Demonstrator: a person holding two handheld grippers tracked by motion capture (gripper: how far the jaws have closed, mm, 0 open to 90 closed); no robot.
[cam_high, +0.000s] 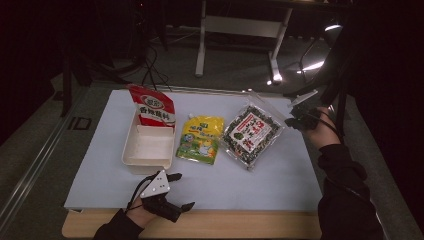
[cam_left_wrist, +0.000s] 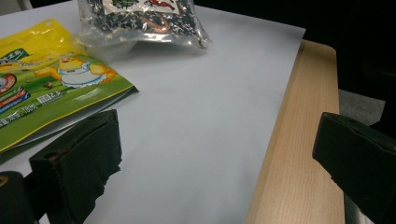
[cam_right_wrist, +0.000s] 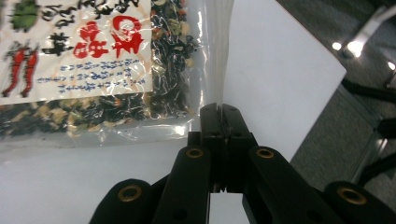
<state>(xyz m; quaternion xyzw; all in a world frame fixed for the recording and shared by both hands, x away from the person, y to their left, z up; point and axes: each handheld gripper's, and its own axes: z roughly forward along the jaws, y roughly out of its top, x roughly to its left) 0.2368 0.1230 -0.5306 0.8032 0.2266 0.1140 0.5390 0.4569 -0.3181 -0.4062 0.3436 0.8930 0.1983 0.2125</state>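
At the right edge of the white sheet (cam_high: 280, 180), right gripper (cam_right_wrist: 223, 116) clamped on the clear corner seal of the dark seaweed packet (cam_high: 251, 131), jaws pressed together with only thin film between them. Packet tilted, near corner raised, far end apparently resting beside the yellow-green pouch (cam_high: 200, 139). White tray (cam_high: 131, 155) further left, red packet (cam_high: 151, 106) propped at its far end. Near the front table edge, left gripper (cam_high: 179, 191) with jaws apart, nothing between them. Best handled by lifting slowly, keeping the pinch firm on the seal, avoiding swing, clearing the pouch before travelling toward the tray.
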